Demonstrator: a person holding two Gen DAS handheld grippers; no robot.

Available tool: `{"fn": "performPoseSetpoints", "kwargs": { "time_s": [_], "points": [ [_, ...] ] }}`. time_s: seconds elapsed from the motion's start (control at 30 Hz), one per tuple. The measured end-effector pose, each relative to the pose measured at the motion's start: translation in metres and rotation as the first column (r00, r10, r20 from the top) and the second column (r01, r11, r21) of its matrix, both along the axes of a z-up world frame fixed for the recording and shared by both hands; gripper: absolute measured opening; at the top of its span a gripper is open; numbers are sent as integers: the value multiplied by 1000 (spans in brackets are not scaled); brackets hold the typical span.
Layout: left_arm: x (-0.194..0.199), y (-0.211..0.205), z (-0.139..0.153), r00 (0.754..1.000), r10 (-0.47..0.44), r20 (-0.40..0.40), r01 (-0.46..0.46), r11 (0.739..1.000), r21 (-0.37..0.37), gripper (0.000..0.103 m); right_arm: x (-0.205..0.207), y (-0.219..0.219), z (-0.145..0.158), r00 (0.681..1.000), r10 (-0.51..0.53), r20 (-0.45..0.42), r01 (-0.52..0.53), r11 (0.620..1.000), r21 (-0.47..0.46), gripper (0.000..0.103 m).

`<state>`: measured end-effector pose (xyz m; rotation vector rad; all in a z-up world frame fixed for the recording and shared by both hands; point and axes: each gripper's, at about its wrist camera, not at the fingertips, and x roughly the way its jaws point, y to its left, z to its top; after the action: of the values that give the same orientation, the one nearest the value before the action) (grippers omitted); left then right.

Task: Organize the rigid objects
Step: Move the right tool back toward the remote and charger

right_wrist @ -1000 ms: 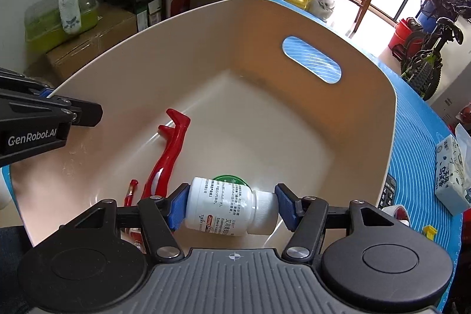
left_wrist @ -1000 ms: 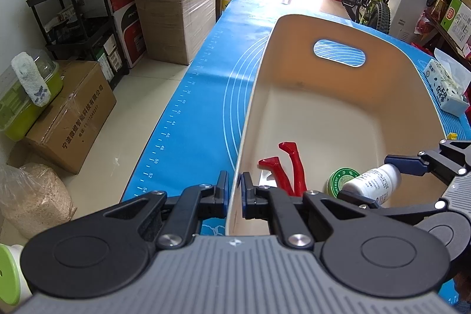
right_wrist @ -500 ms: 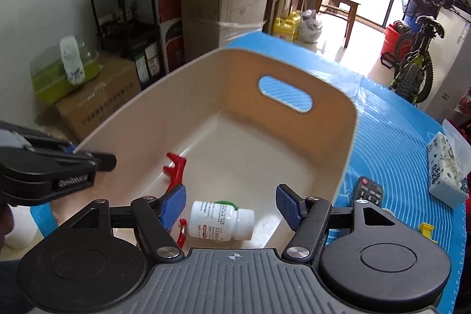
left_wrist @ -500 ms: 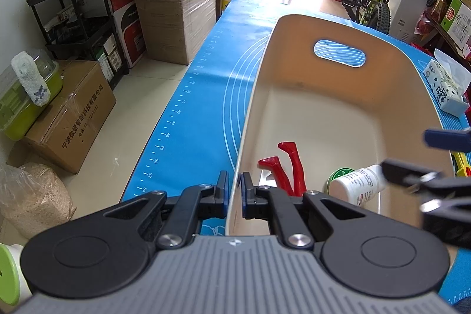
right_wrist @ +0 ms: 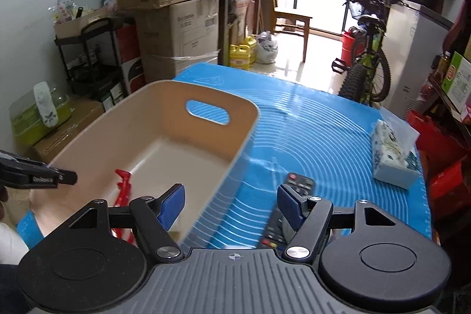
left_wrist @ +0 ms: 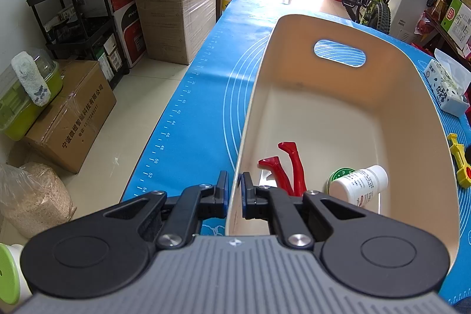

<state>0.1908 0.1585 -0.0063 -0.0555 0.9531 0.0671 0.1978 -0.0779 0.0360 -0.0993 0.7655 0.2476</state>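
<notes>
1. The near wall of the cream bin (left_wrist: 338, 114) is pinched by the left gripper (left_wrist: 234, 190), its jaws closed on the rim.
2. Inside the bin, red pliers (left_wrist: 290, 167), a green-lidded tin (left_wrist: 338, 177) and a white bottle (left_wrist: 357, 186) are seen lying on the floor.
3. The right gripper (right_wrist: 231, 203) is held wide open and empty above the blue mat (right_wrist: 323, 137), just right of the bin.
4. A black remote (right_wrist: 290, 208) is seen below it; a tissue pack (right_wrist: 393, 155) lies farther right.

Left tool (left_wrist: 234, 190): jaws nearly closed, blue pads (left_wrist: 223, 189) pinching a thin wall edge between them, held level. Also visible at the left edge of the right wrist view. Right tool (right_wrist: 231, 203): jaws spread wide, nothing between pads (right_wrist: 172, 206); seemingly raised above the worktop, slightly blurred.
</notes>
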Motion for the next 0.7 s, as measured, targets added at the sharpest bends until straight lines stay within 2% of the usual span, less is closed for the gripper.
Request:
{"fn": "performPoseSetpoints", "kwargs": {
  "time_s": [0.4, 0.7],
  "points": [
    [0, 0, 0, 1000, 0, 0, 0, 1000, 1, 10, -8, -21, -63, 992, -55, -112, 53, 998, -26, 73],
    [0, 0, 0, 1000, -2, 0, 2, 1000, 5, 10, -7, -21, -93, 984, -12, -177, 14, 1000, 7, 71]
  ]
}}
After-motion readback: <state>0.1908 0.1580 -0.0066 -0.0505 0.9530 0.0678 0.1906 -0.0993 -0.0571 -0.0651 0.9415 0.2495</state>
